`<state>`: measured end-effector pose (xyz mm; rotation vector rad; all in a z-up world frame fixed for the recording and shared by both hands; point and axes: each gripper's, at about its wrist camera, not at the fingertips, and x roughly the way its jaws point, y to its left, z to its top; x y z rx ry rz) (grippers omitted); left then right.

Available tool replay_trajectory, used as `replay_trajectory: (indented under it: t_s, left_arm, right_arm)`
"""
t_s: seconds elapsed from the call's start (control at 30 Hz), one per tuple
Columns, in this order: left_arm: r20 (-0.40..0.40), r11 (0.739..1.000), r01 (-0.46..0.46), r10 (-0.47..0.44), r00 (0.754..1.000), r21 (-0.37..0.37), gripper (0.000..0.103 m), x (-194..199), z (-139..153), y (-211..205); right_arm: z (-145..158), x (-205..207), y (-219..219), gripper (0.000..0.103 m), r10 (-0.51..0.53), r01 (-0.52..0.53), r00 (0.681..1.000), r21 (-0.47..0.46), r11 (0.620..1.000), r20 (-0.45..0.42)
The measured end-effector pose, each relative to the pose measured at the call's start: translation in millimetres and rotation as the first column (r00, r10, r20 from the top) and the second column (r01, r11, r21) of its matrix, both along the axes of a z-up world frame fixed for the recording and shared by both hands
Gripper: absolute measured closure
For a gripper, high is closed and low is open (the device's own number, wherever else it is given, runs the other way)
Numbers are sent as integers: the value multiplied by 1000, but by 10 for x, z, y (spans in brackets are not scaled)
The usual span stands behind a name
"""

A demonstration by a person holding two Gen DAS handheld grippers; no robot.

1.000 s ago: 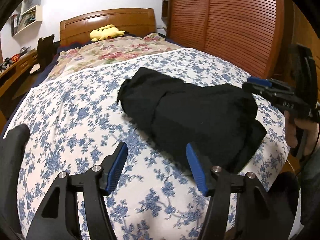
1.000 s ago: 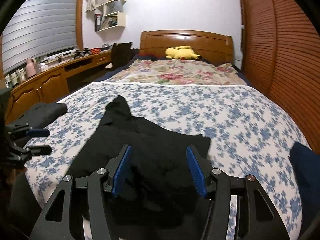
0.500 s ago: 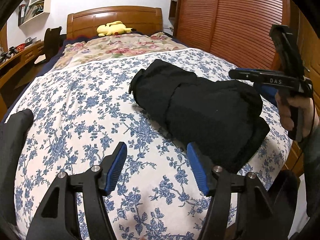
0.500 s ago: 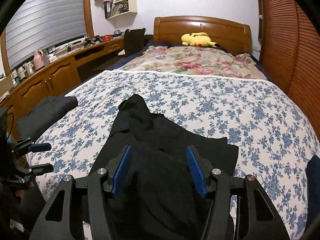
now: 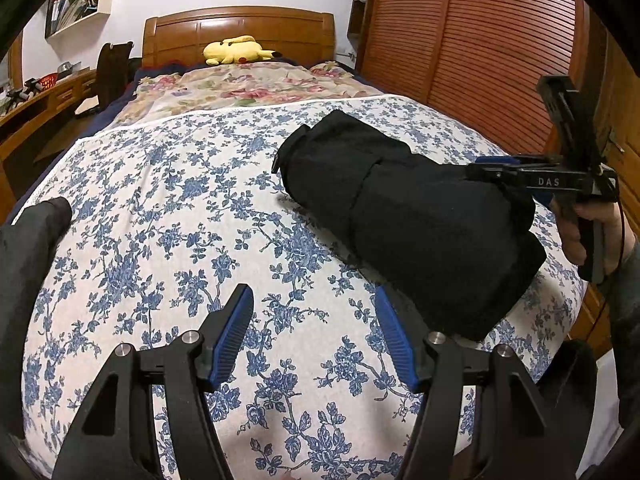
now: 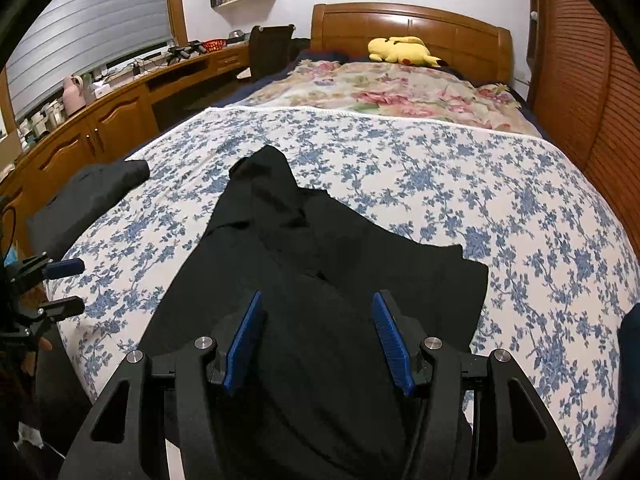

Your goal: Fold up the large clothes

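Note:
A black garment [image 5: 408, 216] lies folded in a thick bundle on the blue-flowered bedspread [image 5: 168, 208], near the bed's foot on the right side. My left gripper [image 5: 316, 332] is open and empty above the bedspread, just left of the bundle's near corner. My right gripper [image 6: 318, 340] is open and empty, hovering over the garment [image 6: 320, 280]. It also shows in the left wrist view [image 5: 516, 174], above the bundle's right end. The left gripper shows in the right wrist view [image 6: 64, 286] at the bed's left edge.
A dark grey garment [image 6: 88, 196] lies at the bed's left edge. A dark blue cloth [image 6: 628, 344] lies at the right edge. A yellow plush toy [image 5: 236, 50] sits by the headboard. Slatted wardrobe doors [image 5: 480, 40] stand on the right, a wooden desk [image 6: 120, 112] on the left.
Both grippers have drawn back and risen a little from the bundle. The right gripper has shifted over the garment's near end. The garment has not moved.

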<state>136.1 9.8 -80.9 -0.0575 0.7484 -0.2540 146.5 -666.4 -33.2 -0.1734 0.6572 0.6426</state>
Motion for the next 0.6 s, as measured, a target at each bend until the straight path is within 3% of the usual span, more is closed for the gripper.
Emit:
replay_trajectory:
  t_s: [0.27, 0.43, 0.53, 0.6]
  left_arm:
    - [-15, 1000, 11, -11, 1000, -13, 39, -22, -77, 1]
    - [-24, 1000, 14, -15, 1000, -18, 39, -21, -125, 2]
    - [-28, 1000, 20, -20, 999, -14, 39, -20, -137, -16]
    - [-29, 1000, 23, -23, 999, -12, 39, -22, -135, -30]
  right_arm:
    - [-25, -19, -15, 44, 20, -20, 1000, -15, 1000, -18]
    - [-182, -13, -29, 46, 48, -50, 996, -25, 998, -74]
    - [-255, -3, -12, 59, 77, -81, 992, -37, 996, -103]
    - [-276, -9, 19, 78, 99, -105, 989, -53, 993, -109]
